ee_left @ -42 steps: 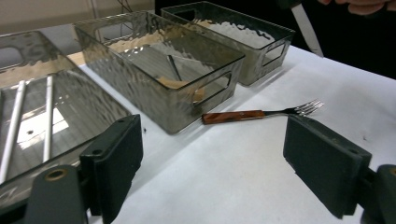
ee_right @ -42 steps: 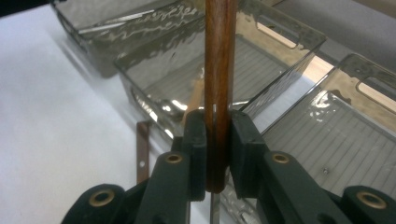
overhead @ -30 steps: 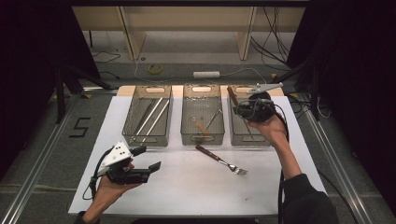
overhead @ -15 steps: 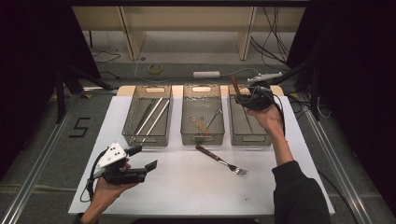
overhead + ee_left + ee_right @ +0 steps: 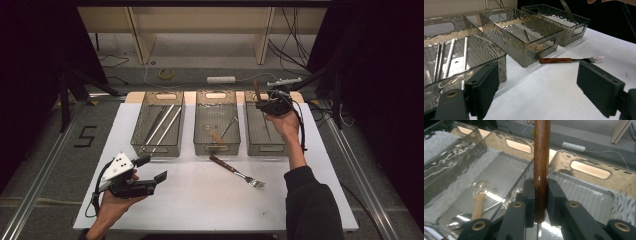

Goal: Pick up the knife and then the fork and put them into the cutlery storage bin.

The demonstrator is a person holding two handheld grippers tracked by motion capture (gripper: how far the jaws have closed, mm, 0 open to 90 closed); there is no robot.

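Knife, wooden-handled, is pinched at its handle between the jaws of your right gripper, and hangs blade-down over the far end of the right bin.

Containers: three clear bins stand in a row on the white mat. Take the middle bin as your reference.
- Left bin, just beside it: long metal rods; the exact count cannot be told.
- Middle bin: one spoon with a wooden handle and one slim metal utensil.
- Right bin, just beside it on the other side: the knife blade dips into it.

One fork lies on the mat, near the middle bin's front wall.

Your left gripper is spread wide and holds nothing, well in front of the left bin.
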